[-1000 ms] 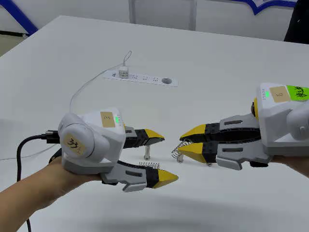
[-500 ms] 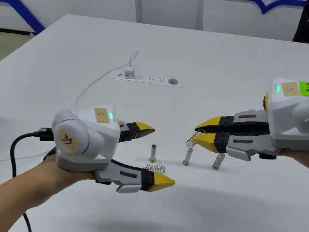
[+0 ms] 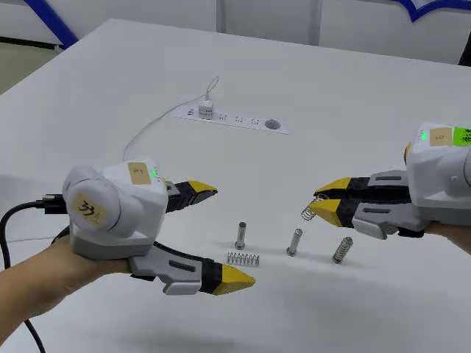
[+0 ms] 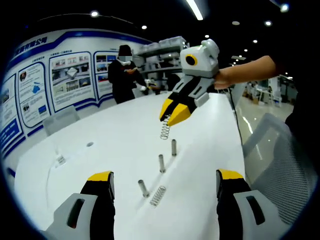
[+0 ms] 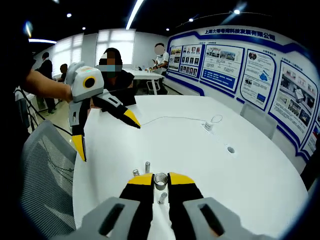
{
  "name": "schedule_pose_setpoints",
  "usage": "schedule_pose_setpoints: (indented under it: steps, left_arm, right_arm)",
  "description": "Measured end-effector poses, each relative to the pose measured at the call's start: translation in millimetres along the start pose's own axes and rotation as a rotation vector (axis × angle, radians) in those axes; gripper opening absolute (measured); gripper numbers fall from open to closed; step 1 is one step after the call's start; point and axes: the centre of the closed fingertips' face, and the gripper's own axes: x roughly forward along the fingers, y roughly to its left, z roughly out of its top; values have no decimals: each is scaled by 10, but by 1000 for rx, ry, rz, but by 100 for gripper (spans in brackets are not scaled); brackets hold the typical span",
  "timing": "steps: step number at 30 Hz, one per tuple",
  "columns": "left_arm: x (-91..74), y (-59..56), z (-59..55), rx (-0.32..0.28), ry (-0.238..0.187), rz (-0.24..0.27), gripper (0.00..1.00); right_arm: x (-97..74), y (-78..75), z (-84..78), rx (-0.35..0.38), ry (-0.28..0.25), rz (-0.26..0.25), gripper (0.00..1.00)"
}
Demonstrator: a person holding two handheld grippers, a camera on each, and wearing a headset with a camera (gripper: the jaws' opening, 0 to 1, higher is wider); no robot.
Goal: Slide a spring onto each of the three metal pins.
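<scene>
Three short metal pins stand in a row on the white table: the left pin (image 3: 241,234), the middle pin (image 3: 294,241) and the right pin (image 3: 342,249), which has a spring around it. A loose spring (image 3: 243,258) lies flat in front of the left pin. My right gripper (image 3: 321,207) hovers above and to the right of the middle pin, shut on another spring (image 3: 309,213) that hangs from its tips; that spring (image 5: 160,180) sits between the yellow tips. My left gripper (image 3: 221,235) is open, left of the pins, with nothing in it.
A white power strip (image 3: 232,120) with a plugged-in charger and its white cable (image 3: 147,129) lies farther back on the table. A black cable (image 3: 15,220) trails from the left gripper. People stand beyond the table's far end (image 4: 125,70).
The right gripper has drawn back a little to the right from the pins, still holding its spring. The left gripper has pulled away to the left. The camera has shifted as well.
</scene>
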Motion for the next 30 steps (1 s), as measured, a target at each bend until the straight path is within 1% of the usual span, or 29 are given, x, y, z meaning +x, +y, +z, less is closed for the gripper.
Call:
schedule_pose_setpoints:
  steps: [3,6,10,13,17,19,22,25,30]
  left_arm:
    - [-29,50,9,-12,-9,16,87]
    - [-48,85,-7,-19,-6,25,91]
    - [-78,104,-26,-33,-4,36,96]
    - [-101,115,-44,-38,0,46,98]
    - [-138,165,-46,-33,-1,76,100]
    - [-172,206,-38,-47,-9,89,100]
    - [-196,241,-45,-54,-10,102,100]
    - [-212,255,-66,-60,-5,105,100]
    - [-227,256,-100,-59,4,109,100]
  right_arm:
    - [28,-34,-49,18,10,-5,11]
    - [68,-76,-123,24,34,-18,11]
    - [132,-97,-201,40,57,-21,11]
    - [188,-102,-259,50,75,-21,11]
    - [250,-119,-318,76,93,-25,11]
    - [281,-123,-332,90,95,-23,11]
    - [315,-125,-364,99,109,-22,11]
    - [334,-134,-403,110,123,-26,11]
    - [360,-109,-432,113,139,-14,11]
